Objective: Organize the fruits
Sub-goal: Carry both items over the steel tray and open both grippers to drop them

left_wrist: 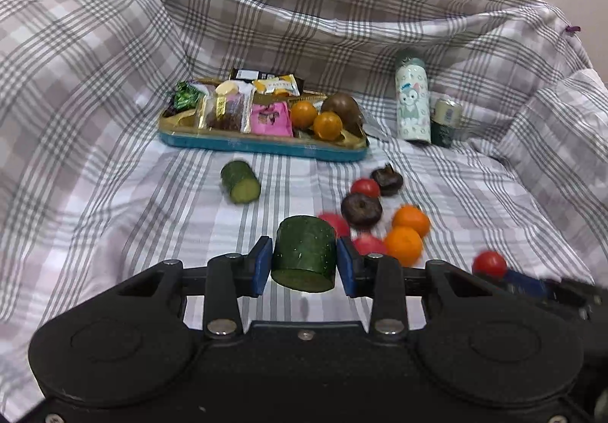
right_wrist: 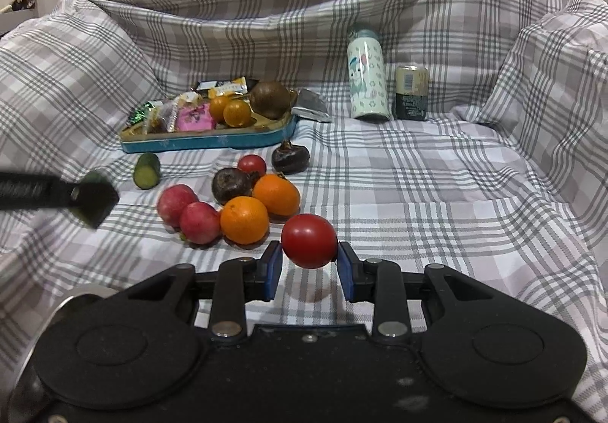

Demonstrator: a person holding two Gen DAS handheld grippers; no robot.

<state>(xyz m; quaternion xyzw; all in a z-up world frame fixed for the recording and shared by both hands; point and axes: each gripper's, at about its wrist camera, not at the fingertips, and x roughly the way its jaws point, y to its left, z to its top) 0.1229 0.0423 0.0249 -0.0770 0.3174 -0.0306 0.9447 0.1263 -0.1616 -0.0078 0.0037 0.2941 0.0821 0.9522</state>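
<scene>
The left gripper [left_wrist: 304,263] has its blue pads closed against a cut cucumber piece [left_wrist: 305,257], raised above the plaid cloth [left_wrist: 114,195]. The right gripper [right_wrist: 309,261] pinches a red tomato [right_wrist: 309,240] between its pads, just off the cloth. Beyond lie two oranges [right_wrist: 244,219], two pink-red fruits [right_wrist: 199,222], two dark brown fruits [right_wrist: 230,184], a second tomato [right_wrist: 252,164] and a second cucumber piece [right_wrist: 146,165]. Farther back the blue-sided tray [right_wrist: 205,141] holds two small oranges [right_wrist: 236,113], one brown fruit [right_wrist: 270,99] and wrapped snacks; one yellow wrapper [left_wrist: 274,85] seems to read "PASTRY". To its right stand a cartoon-printed bottle [right_wrist: 368,79] and a can [right_wrist: 411,93] whose lettering is too small to read
</scene>
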